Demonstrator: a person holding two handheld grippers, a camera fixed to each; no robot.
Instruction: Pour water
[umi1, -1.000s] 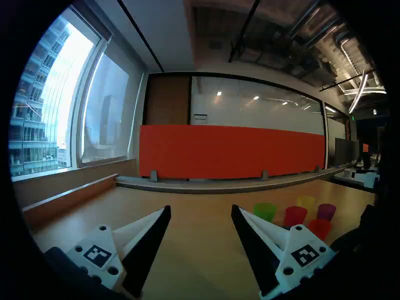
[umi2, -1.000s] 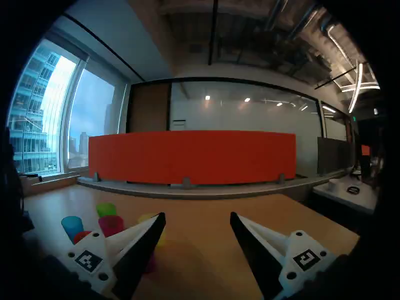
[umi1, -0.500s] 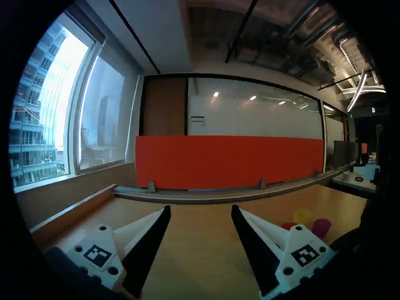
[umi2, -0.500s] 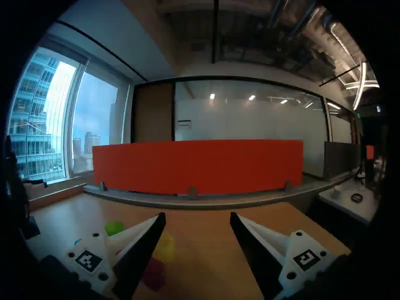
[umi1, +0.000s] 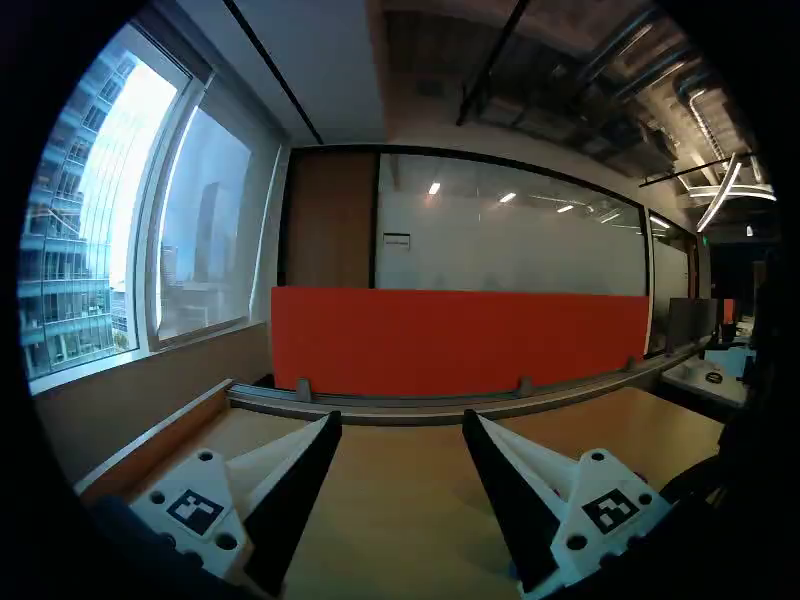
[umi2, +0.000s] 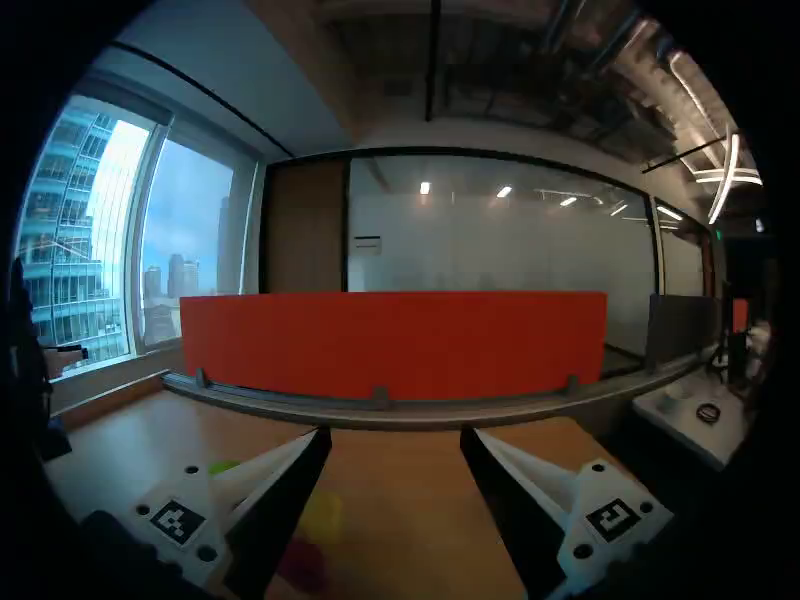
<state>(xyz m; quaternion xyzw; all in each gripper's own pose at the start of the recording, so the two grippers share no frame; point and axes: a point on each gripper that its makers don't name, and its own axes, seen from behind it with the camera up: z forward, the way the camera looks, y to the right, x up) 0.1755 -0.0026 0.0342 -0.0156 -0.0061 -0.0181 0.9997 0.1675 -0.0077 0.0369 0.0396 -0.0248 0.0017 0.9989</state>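
Left gripper (umi1: 400, 418) and right gripper (umi2: 395, 435) are both spread. On the table (umi2: 420, 520), well short of the divider (umi2: 400, 340), sit a blurred green cup (umi2: 225, 466), yellow cup (umi2: 322, 515) and magenta cup (umi2: 300, 565); I cannot tell their contents.

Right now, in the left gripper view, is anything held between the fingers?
No, the fingers of the left gripper stand apart, and the wooden table shows through the gap between them.

Wooden table (umi1: 400, 500) backed by an orange divider (umi1: 450, 340) — tall windows (umi1: 90, 250) alongside, frosted glass wall (umi1: 500, 240) behind.
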